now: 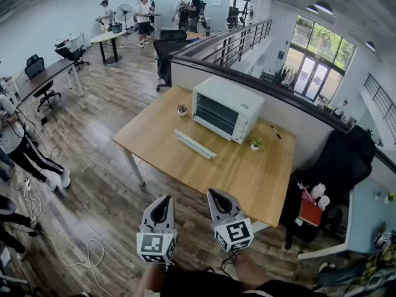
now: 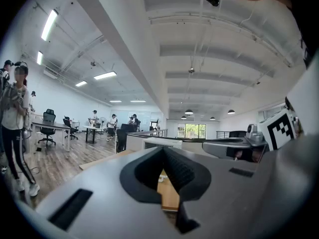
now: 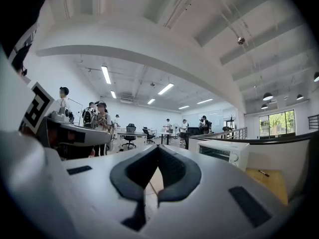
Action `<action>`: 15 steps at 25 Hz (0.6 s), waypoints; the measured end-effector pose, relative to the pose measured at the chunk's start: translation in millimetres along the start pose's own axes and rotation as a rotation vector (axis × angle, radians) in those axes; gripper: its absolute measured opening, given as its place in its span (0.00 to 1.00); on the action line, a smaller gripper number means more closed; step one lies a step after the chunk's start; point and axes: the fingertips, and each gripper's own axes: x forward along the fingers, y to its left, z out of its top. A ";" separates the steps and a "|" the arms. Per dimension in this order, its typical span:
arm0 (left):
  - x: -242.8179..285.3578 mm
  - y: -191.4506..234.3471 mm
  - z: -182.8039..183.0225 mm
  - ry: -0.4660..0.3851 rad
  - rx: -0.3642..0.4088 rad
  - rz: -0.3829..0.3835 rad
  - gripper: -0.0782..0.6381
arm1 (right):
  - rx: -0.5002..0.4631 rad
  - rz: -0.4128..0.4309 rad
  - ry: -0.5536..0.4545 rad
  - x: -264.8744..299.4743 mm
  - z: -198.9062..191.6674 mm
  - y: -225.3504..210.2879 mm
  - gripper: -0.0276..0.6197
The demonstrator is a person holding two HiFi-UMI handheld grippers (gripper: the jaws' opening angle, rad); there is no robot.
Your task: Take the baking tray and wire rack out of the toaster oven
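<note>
A white toaster oven (image 1: 226,108) stands at the far side of a wooden table (image 1: 247,178), its glass door closed. The baking tray and wire rack are hidden from view. My left gripper (image 1: 165,198) and right gripper (image 1: 214,192) hang side by side short of the table's near edge, both shut with nothing between the jaws. Over the shut left gripper (image 2: 162,150) in the left gripper view, the oven (image 2: 162,143) shows small and far off. In the right gripper view it (image 3: 224,151) sits to the right of the shut right gripper (image 3: 158,147).
A long white bar (image 1: 195,144) lies on the table in front of the oven. Two small potted plants (image 1: 182,110) (image 1: 254,144) and a pen (image 1: 275,132) sit near it. A black chair (image 1: 337,166) stands at the table's right. Cables (image 1: 74,252) trail on the floor at left.
</note>
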 end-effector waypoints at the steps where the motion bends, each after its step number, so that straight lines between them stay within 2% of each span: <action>1: -1.5 7.0 -1.9 0.006 -0.004 -0.005 0.14 | -0.005 -0.002 0.009 3.5 -1.7 6.7 0.05; 7: -0.8 49.0 -13.7 0.040 -0.031 -0.053 0.14 | 0.001 -0.023 0.035 36.0 -10.1 36.4 0.05; 10: -0.6 65.9 -23.4 0.063 -0.037 -0.102 0.14 | 0.026 -0.050 0.031 49.2 -16.3 48.0 0.05; 14: 3.8 92.0 -41.3 0.099 -0.068 -0.131 0.15 | 0.216 -0.064 0.024 62.8 -37.1 54.4 0.07; 15: 7.1 97.3 -46.9 0.112 -0.084 -0.136 0.15 | 0.262 -0.058 0.027 65.8 -42.9 52.8 0.18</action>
